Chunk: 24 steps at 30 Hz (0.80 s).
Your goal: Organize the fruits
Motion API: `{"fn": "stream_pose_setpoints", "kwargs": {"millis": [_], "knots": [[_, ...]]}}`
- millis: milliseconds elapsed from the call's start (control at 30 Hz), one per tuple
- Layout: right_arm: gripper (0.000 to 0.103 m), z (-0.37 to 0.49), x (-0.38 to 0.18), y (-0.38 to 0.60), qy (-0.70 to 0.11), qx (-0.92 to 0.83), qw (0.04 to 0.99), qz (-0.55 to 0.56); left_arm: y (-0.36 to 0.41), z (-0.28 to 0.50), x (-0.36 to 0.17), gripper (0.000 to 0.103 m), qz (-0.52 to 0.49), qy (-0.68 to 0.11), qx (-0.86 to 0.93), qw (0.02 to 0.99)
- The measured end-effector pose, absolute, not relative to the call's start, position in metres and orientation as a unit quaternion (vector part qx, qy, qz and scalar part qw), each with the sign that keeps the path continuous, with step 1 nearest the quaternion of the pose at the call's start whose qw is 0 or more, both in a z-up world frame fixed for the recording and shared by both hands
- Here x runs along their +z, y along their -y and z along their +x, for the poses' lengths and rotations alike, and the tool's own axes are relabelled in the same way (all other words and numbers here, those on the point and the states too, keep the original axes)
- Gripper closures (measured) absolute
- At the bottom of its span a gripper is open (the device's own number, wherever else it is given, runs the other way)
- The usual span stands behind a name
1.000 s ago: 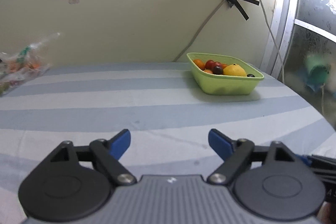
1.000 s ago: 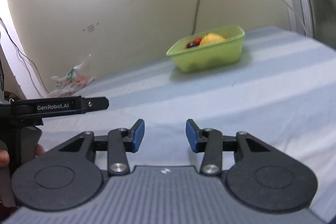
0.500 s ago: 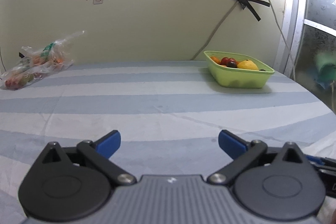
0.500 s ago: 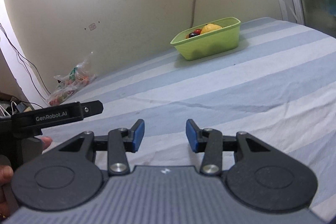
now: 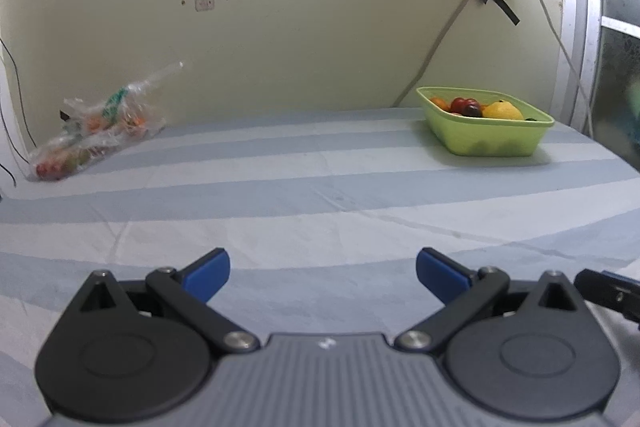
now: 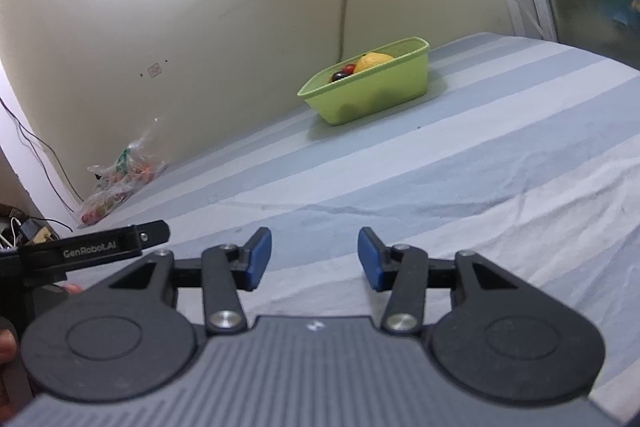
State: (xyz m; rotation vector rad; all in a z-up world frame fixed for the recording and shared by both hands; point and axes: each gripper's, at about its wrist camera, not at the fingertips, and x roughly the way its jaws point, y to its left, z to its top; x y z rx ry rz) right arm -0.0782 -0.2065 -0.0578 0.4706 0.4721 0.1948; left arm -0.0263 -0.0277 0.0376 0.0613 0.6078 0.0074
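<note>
Only the left view shows oranges in the green tub (image 5: 496, 141); both tools (image 5: 323, 273) (image 6: 315, 259) spread, empty.

Only 1 text is readable: "GenRobot.AI", in pale letters on the black side bar of the left gripper (image 6: 94, 249), at the near left in the right wrist view; no other label can be read

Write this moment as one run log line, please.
left gripper: opened wide, empty | right gripper: opening slightly, empty | fruits: in tub | bag: by wall
</note>
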Motion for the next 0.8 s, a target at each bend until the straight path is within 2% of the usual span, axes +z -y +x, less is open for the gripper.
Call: {"fn": "stream_pose_setpoints", "kwargs": {"millis": [400,800], "knots": [[0.052,-0.077,-0.063,0.209,-0.227,0.075,0.943,0.233,0.038,-0.017,0.028,0.000,0.067,-0.310,0.018,0.948],[0.049,-0.073,-0.055,0.221,-0.200,0.052,0.950,0.235,0.036,-0.014,0.026,0.000,0.062,-0.311,0.021,0.948]]}}
